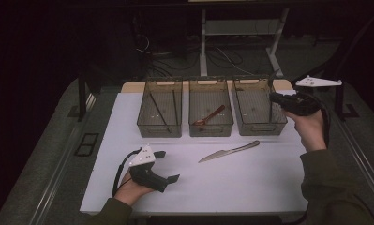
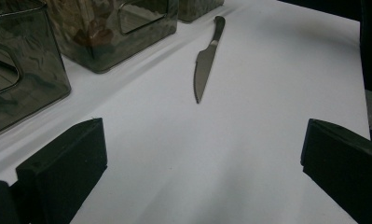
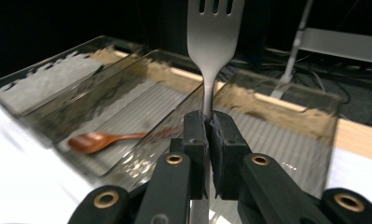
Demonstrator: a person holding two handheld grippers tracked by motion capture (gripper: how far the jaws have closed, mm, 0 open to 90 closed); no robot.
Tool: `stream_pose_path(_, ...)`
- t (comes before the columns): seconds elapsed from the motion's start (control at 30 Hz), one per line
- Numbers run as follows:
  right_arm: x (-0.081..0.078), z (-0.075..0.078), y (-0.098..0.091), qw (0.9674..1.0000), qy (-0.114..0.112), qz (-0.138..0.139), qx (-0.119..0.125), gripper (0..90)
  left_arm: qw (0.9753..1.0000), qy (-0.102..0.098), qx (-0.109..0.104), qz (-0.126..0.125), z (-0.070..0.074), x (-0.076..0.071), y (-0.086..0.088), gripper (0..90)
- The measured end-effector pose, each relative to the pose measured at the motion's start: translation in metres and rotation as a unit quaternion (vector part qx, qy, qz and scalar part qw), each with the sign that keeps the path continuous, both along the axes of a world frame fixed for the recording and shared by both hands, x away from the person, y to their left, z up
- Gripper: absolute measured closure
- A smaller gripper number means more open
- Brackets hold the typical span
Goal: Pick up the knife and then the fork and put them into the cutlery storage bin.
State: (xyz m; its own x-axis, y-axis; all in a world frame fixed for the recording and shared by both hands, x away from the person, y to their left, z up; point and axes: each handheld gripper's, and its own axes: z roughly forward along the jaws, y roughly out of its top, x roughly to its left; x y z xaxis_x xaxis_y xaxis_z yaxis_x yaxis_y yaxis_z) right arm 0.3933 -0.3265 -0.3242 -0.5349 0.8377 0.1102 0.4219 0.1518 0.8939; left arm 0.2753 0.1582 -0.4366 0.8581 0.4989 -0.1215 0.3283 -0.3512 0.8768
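My right gripper (image 3: 210, 135) is shut on the neck of a metal fork (image 3: 215, 42), whose tines point away from the camera. In the high view this gripper (image 1: 273, 97) hangs over the right-hand one of three clear bins (image 1: 262, 127). A table knife (image 1: 229, 151) lies on the white mat (image 1: 269, 187) in front of the bins. My left gripper (image 1: 168, 165) rests near the mat's front left, pointing toward the knife (image 2: 204, 70). It (image 2: 202, 154) is open, with nothing between its jaws.
The left bin (image 1: 159, 129) holds thin dark chopsticks (image 1: 157, 108). The middle bin (image 1: 211, 130) holds a wooden spoon (image 1: 210, 116), also seen as the spoon (image 3: 104, 139) in the right gripper view. Table legs and cables lie beyond the bins.
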Motion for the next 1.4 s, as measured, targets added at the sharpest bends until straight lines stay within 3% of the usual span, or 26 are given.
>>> stream_pose_path(0.3, 0.036, -0.009, -0.01, 0.9986, 0.04, -0.028, -0.019, 83.9, 1.0, 0.0, 0.0, -0.001, -0.001, 0.001, -0.001, 0.0)
stream_pose_path(0.4, 0.043, -0.016, -0.008, 0.9969, 0.056, -0.031, -0.046, 83.9, 1.0, 0.001, -0.001, -0.001, 0.0, 0.0, -0.001, 0.0)
stream_pose_path(0.67, 0.052, -0.034, -0.01, 0.99, 0.096, -0.035, -0.097, 83.9, 1.0, 0.0, -0.001, -0.002, 0.0, 0.0, -0.001, 0.0)
stream_pose_path(1.0, 0.056, -0.055, -0.012, 0.9852, 0.134, -0.016, -0.106, 81.4, 1.0, 0.001, 0.003, -0.002, -0.001, 0.0, -0.001, 0.0)
stream_pose_path(1.17, 0.055, -0.054, -0.012, 0.9876, 0.121, -0.024, -0.096, 61.5, 1.0, 0.001, 0.003, -0.002, -0.001, 0.0, -0.001, 0.0)
stream_pose_path(1.4, 0.048, -0.049, -0.009, 0.9909, 0.108, -0.017, -0.079, 54.6, 1.0, 0.001, 0.003, -0.002, -0.001, 0.0, -0.001, 0.0)
